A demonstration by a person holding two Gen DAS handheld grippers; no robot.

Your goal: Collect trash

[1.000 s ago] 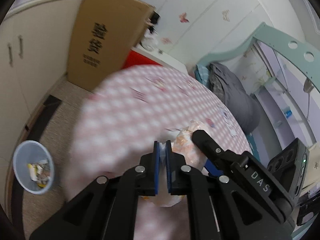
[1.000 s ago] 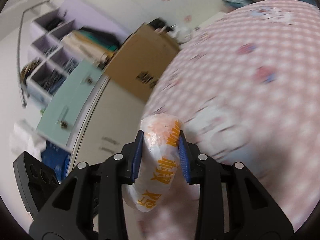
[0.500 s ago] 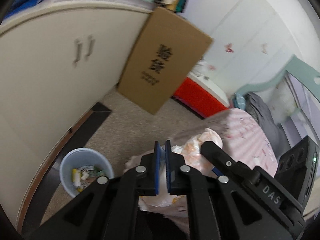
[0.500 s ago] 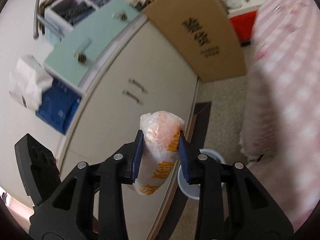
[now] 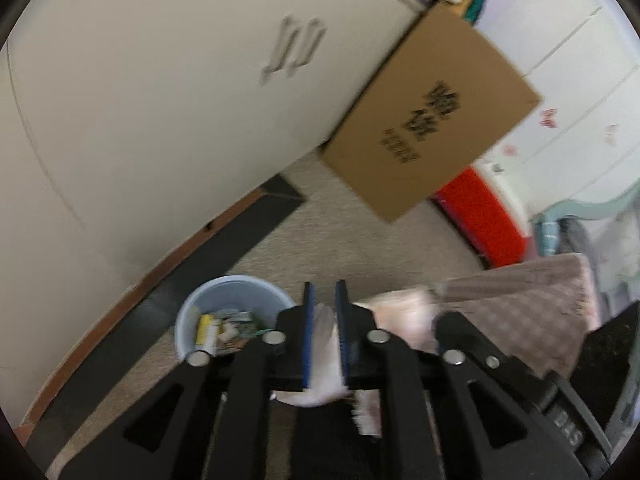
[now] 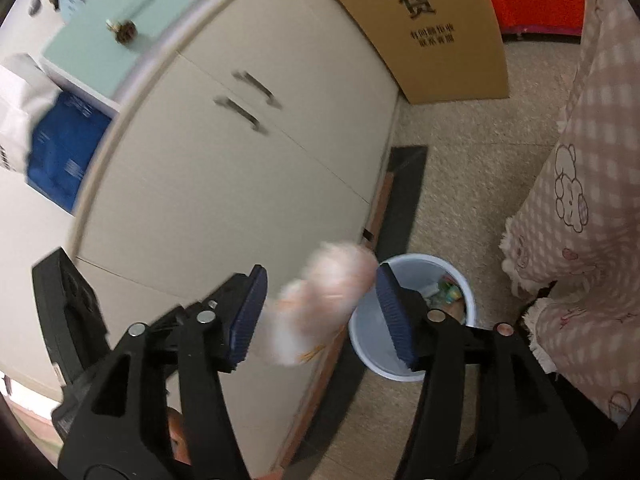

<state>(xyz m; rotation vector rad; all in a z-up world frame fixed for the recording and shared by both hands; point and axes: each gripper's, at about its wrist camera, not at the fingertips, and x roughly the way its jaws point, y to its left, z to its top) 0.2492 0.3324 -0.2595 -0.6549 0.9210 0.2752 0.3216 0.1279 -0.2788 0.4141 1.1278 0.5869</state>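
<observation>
While both grippers' jaws are opening around plastic wrappers (image 6: 320, 304), the wastebasket (image 6: 460, 276) stands between cabinet (image 6: 224, 184) and tablecloth (image 6: 592, 184).

The left gripper (image 5: 325, 344) has a white wrapper between its pads; the right gripper (image 6: 320, 312) is spread wide.

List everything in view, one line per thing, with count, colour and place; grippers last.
Plastic bag: one, white with orange print, blurred, between the right gripper's fingers; an end between the left's.
Bin: one, pale blue, on the floor by the cabinet, trash inside.
Cabinet: one, cream, two handles, behind the bin.
Cardboard box: one, brown, black print, leaning on the cabinet.
Cloth: one, pink checked, hanging at the right.
Red object: one, beyond the box.
Left gripper: black, blue pads, jaws opening.
Right gripper: black, blue pads, jaws opening.
</observation>
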